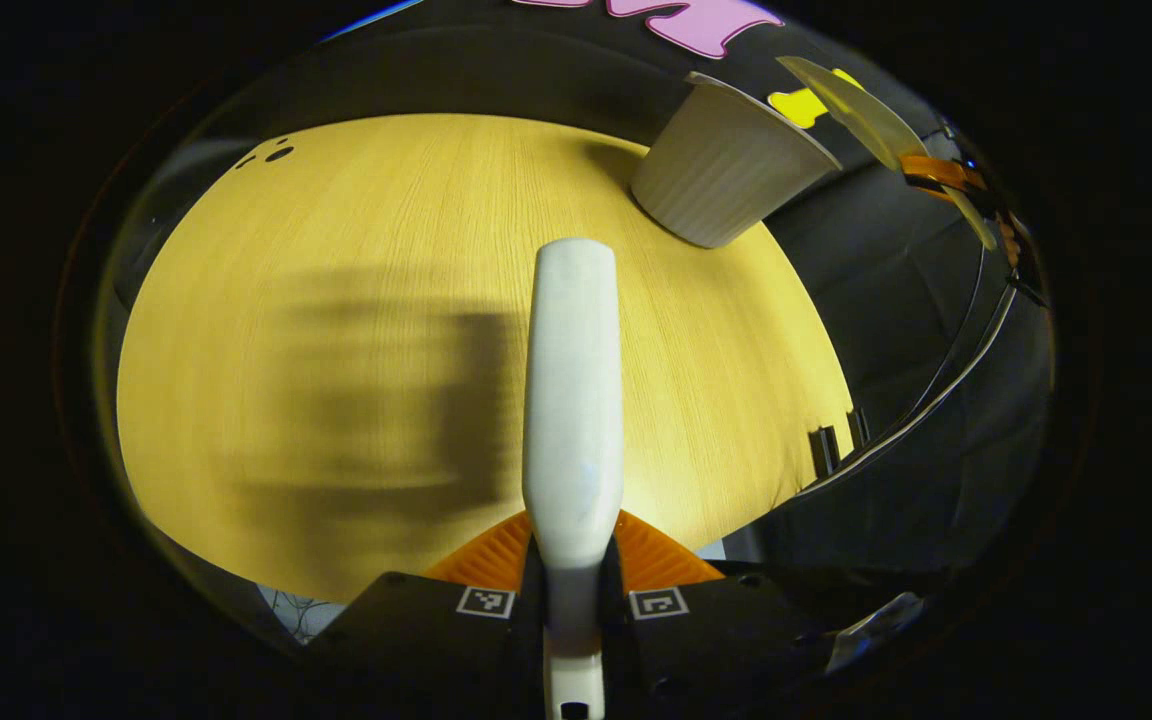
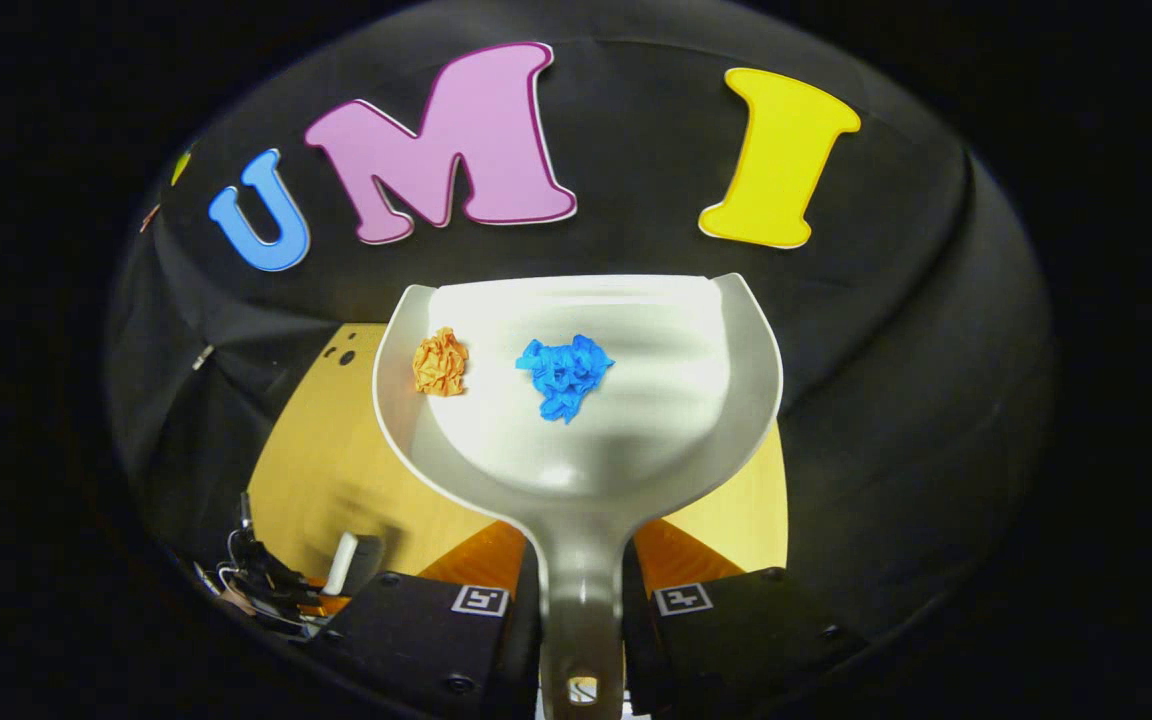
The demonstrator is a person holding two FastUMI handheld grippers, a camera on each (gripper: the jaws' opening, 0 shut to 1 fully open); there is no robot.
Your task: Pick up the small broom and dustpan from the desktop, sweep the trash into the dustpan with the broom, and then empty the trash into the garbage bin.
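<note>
Left gripper view: left gripper [image 1: 573,590] clamps broom [image 1: 573,400], long axis pointing straight ahead over desk [image 1: 336,250] | right gripper [image 2: 581,600] clamps dustpan [image 2: 636,440] handle, pan mouth facing forward, above desk, holding orange wad [image 2: 440,363], blue wad [image 2: 564,374]

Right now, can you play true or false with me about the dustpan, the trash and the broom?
1. The dustpan holds two paper balls. True: an orange ball and a blue ball.
2. The right gripper is open and holds nothing. False: its fingers are shut on the dustpan's handle.
3. The bin stands on the desk. True.
4. The left gripper holds the broom. True.
5. The blue ball lies on the desk. False: it lies in the dustpan.
</note>
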